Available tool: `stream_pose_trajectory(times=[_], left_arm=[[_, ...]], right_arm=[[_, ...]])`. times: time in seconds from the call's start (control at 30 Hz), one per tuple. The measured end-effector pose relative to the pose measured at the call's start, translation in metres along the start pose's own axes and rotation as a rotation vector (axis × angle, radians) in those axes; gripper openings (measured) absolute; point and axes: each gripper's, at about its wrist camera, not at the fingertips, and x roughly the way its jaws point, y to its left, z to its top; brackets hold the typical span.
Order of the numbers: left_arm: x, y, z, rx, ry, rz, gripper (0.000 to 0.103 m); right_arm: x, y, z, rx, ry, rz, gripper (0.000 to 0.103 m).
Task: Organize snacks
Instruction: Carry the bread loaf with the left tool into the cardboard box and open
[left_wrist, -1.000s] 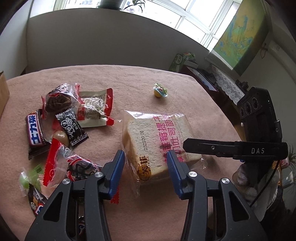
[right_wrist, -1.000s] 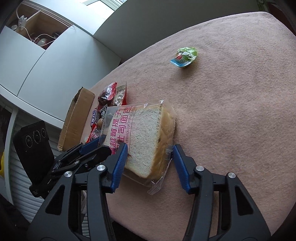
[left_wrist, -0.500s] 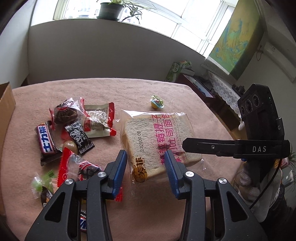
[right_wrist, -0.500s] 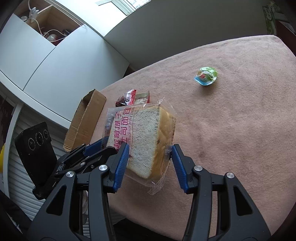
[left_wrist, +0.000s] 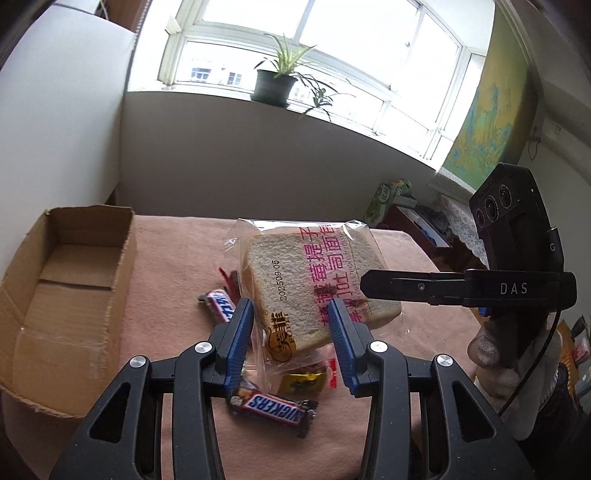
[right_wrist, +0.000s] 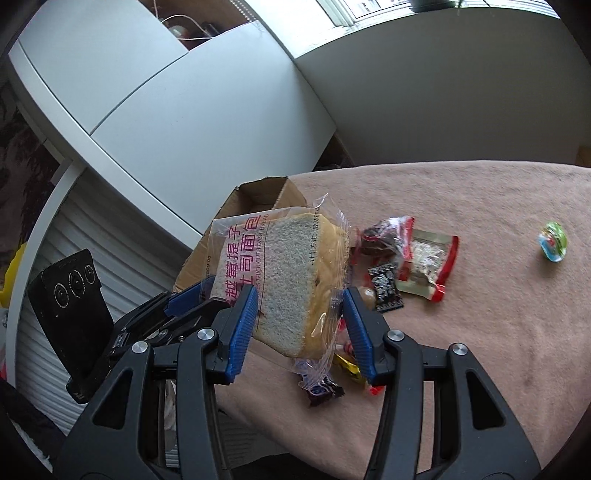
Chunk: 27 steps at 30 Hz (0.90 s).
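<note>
Above the pink surface (left_wrist: 170, 266), the bagged bread (left_wrist: 314, 280) hangs lifted clear of the snacks. Both the left hand-held gripper (left_wrist: 291, 332) and the right hand-held gripper (right_wrist: 301, 321) are half-closed, clamping it.

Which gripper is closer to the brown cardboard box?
Left. The left gripper holds the bagged bread slice right beside the brown cardboard box; the right gripper grips the bread's far side.

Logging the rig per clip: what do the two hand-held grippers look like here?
Both match: black skeletal clamp arms with silver rivets and ribbed blue pads. The left hand-held gripper and right hand-held gripper each carry a black three-lens camera block; the right's bar reads "DAS" and trails a black cable.
</note>
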Motion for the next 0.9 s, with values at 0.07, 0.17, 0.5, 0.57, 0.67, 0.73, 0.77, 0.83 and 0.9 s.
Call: stream_pose_trajectory(times=[0.07,0.17,0.5,0.57,0.67,0.73,0.77,0.83,0.9], left_arm=[[-0.012,0.015,-0.001,-0.015,-0.021,0.032,0.041],[-0.030,0.038,-0.003,-0.042,-0.047,0.085,0.041],[-0.060,0.099,-0.017,-0.151,-0.072,0.235,0.041],[-0.066,0.111,-0.021,-0.172,-0.070,0.251,0.041],[-0.070,0.122,-0.027,-0.193,-0.065,0.280,0.041],[-0.072,0.129,-0.030,-0.206,-0.065,0.302,0.041],[-0.072,0.132,-0.031,-0.215,-0.065,0.313,0.041],[-0.074,0.142,-0.032,-0.228,-0.068,0.332,0.041],[-0.075,0.148,-0.033,-0.246,-0.071,0.353,0.040]], right_arm=[[0.017,0.017,0.006,-0.031,0.020,0.022,0.051],[0.044,0.040,0.014,-0.067,0.050,0.052,0.051],[0.118,0.085,0.017,-0.146,0.155,0.090,0.051],[0.128,0.092,0.016,-0.167,0.165,0.084,0.051],[0.143,0.102,0.015,-0.196,0.171,0.071,0.051],[0.150,0.110,0.013,-0.205,0.170,0.057,0.057],[0.152,0.112,0.013,-0.211,0.166,0.048,0.059],[0.156,0.113,0.011,-0.212,0.159,0.035,0.068],[0.153,0.115,0.010,-0.208,0.150,0.041,0.072]])
